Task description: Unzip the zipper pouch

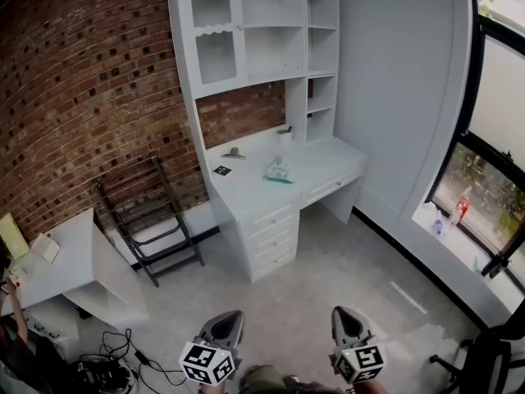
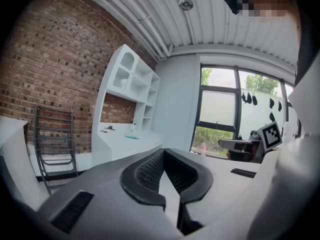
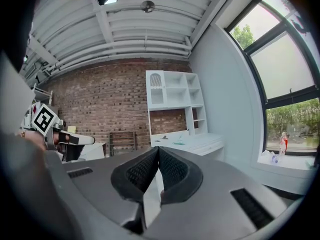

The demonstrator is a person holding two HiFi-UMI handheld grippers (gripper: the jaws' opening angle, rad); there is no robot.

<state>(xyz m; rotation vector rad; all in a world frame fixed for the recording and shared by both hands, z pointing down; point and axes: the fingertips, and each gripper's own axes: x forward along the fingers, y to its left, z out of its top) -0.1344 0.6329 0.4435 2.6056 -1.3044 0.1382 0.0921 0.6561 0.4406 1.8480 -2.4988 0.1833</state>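
A small clear pouch with a teal edge (image 1: 277, 171) lies on the white desk (image 1: 246, 191) across the room; it also shows far off as the pouch (image 2: 131, 132) and the pouch (image 3: 178, 143). My left gripper (image 1: 223, 328) and right gripper (image 1: 348, 325) are held low at the bottom of the head view, far from the desk, both shut with nothing between the jaws. In the left gripper view the left gripper (image 2: 163, 153) has its tips touching. So does the right gripper (image 3: 158, 150) in its own view.
A tall white hutch with shelves (image 1: 254, 39) stands on the desk against a brick wall. A black folding rack (image 1: 148, 216) leans at the left, beside a white table (image 1: 70, 261) with cables on the floor. Windows (image 1: 492, 154) and a chair (image 1: 484, 359) are at the right.
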